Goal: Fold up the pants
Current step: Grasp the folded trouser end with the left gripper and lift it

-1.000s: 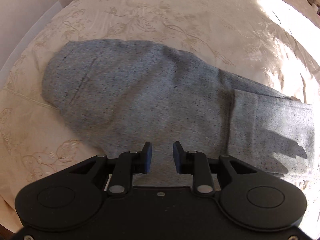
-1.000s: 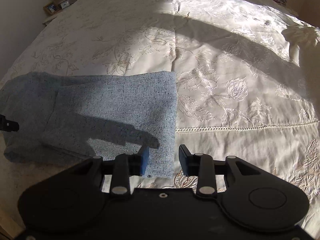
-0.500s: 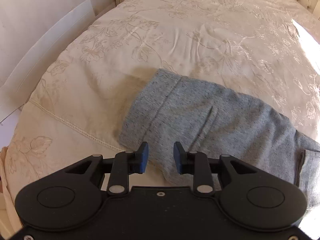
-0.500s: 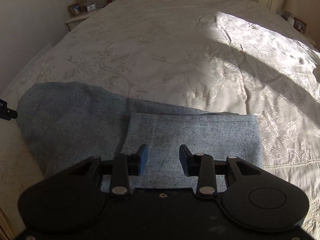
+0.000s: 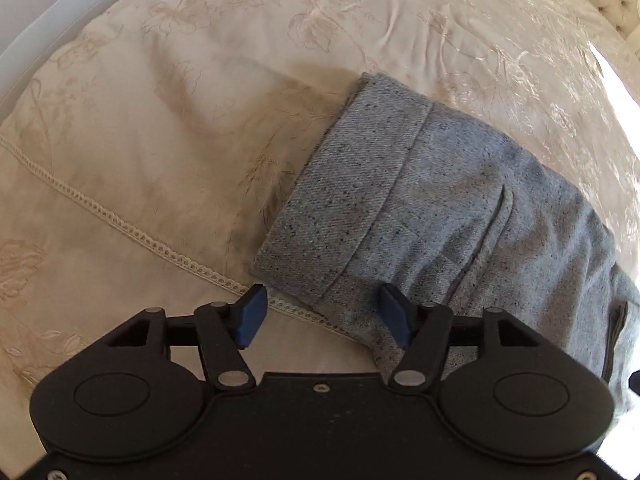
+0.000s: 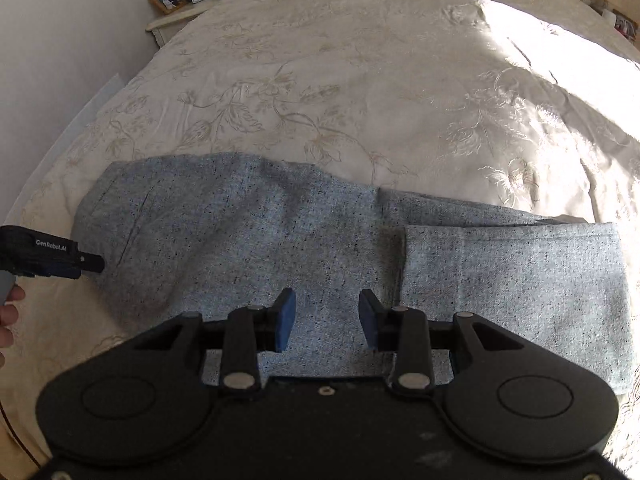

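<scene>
Both wrist views look down and forward along their jaws from close above the bed (image 6: 360, 60), the left over the waistband end, sharing the grey pants (image 5: 460, 208).

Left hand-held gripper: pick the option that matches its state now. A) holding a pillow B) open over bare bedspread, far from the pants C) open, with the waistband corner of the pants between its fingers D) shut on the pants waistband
C: the left hand-held gripper has its blue fingers spread wide, gripping nothing, with the waistband corner of the grey pants lying between them.
</scene>
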A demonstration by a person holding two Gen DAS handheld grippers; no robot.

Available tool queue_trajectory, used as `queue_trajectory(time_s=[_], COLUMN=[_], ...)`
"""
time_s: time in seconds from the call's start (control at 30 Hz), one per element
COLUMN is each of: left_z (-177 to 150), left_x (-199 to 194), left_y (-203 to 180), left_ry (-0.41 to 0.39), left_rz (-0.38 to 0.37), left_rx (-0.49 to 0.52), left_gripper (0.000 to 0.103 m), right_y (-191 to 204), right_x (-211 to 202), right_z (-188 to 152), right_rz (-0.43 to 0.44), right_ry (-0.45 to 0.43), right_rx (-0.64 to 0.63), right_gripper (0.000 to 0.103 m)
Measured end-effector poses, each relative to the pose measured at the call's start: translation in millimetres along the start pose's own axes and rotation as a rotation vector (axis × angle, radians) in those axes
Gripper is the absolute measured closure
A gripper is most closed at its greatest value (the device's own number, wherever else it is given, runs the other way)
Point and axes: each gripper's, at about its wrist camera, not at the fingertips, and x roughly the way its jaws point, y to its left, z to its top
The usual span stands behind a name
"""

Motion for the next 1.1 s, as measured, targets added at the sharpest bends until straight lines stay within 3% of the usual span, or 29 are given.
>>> queue_trajectory(time_s=[0.1, 0.2, 0.43, 0.67, 0.77, 0.83, 0.93, 1.1], left_z=[-0.7, 1.1, 10.2, 13.8, 17.1, 18.3, 19.3, 15.4], left_x=[6.9, 10.5, 27.3, 30.8, 26.1, 18.6, 0.2, -36.2], left_y=[12.4, 14.6, 6.8, 3.5, 3.8, 3.2, -8.1, -42.2], left_ry=[-0.012, -0.048, -0.089, -0.111, -0.114, -0.12, -0.153, -0.239], left_rz=[-0.069, -0.103, -0.127, -0.125, -0.155, -0.175, -0.183, -0.142], left_rx=[-0.066, -0.056, -0.041, -0.103, -0.095, -0.064, 0.0, 0.107], left_gripper=[0.027, 0.023, 0.004, 0.002, 0.021, 0.047, 0.055, 0.058], right_y=[7.4, 12.7, 16.5, 17.3, 13.8, 10.5, 4.2, -9.7], right_x=[2.9, 6.5, 10.8, 11.2, 11.7, 12.6, 13.6, 14.3], right_z=[0.0, -1.7, 5.4, 9.4, 9.3, 8.7, 6.4, 5.2], right_rz=[-0.005, -0.012, -0.014, -0.011, -0.011, -0.013, -0.012, -0.045], right_ry=[0.018, 0.029, 0.051, 0.051, 0.059, 0.07, 0.073, 0.068], right_rx=[-0.004, -0.015, -0.006, 0.006, 0.025, 0.041, 0.067, 0.101], right_gripper=[0.066, 0.066, 0.066, 0.066, 0.066, 0.066, 0.066, 0.066])
